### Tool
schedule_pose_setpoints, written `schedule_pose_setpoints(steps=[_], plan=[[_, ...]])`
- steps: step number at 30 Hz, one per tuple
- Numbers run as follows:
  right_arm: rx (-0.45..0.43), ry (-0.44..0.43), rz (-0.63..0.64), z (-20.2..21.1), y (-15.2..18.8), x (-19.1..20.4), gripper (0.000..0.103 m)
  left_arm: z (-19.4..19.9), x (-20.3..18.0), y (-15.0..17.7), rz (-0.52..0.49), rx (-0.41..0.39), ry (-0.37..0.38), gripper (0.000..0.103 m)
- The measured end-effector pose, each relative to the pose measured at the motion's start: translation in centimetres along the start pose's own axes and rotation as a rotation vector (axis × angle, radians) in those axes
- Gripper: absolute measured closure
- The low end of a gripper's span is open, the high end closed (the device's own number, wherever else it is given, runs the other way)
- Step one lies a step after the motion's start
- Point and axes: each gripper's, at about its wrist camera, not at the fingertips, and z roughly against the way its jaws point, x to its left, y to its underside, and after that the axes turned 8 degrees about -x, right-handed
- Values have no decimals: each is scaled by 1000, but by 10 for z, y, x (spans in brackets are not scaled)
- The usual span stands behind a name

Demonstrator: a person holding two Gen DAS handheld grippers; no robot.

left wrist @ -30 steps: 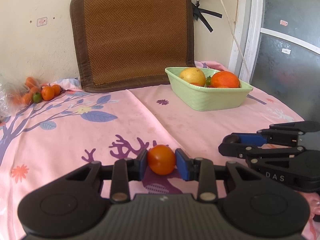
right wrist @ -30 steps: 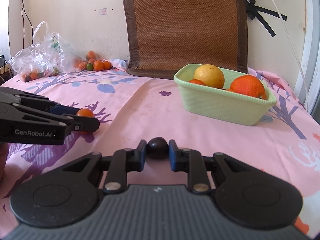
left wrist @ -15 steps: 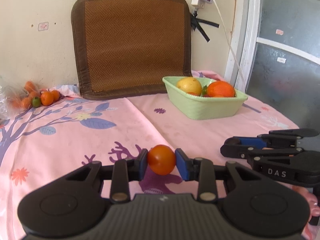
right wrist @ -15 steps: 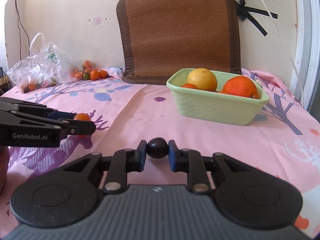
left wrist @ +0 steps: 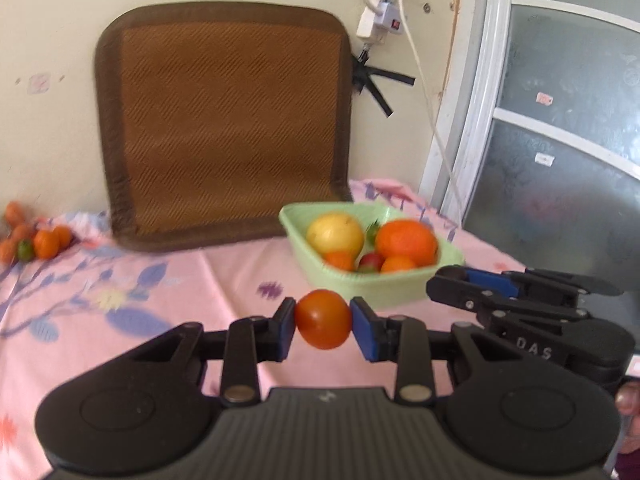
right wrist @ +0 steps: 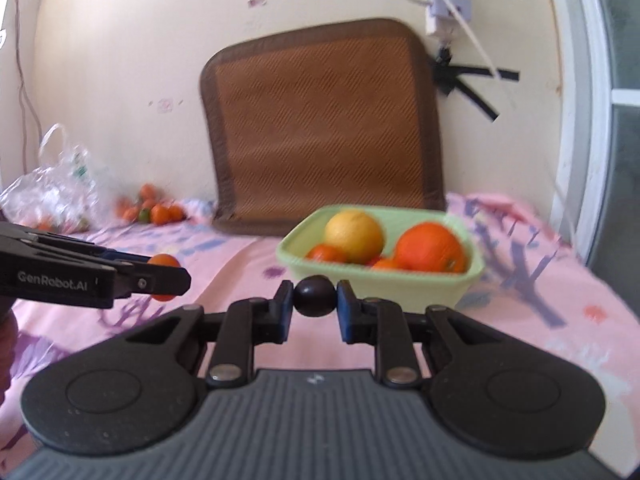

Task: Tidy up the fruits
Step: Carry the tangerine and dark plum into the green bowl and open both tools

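Pink floral cloth carries a green basket already part-filled; left gripper clamps an orange tomato, right gripper a dark fruit, both still undelivered; loose fruits remain.

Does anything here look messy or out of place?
Yes: small orange fruits lie loose on the cloth by the wall, beside a crumpled plastic bag, while the rest sit in the green basket.

A brown mat leans upright against the wall; a power strip and black tape hang beside it.
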Motion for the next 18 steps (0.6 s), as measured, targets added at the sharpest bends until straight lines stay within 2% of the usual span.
schedule_pose_setpoints(steps=[3,6,13,14,15,16,18], plan=[[-30,22,-4,-15,-9,-14,78,-24,-7,-19,-18,-13,5,73],[-33,32,19,-34,-10,-21,77,-50,-6,-30,19,13,25,73],[12,35,16,-61,3,-30,76,-99,-1,-33,79,91,42,72],[14,34,25,-62,3,-30,72,-105,-2,-32,85,104,42,70],[8,38,31,-62,4,-30,62,-108,-2,-32,88,111,41,62],[3,41,30,-61,4,-31,57,-110,-3,-30,89,110,36,57],[-13,36,23,-60,4,-33,55,-112,-6,-29,86,105,25,56]])
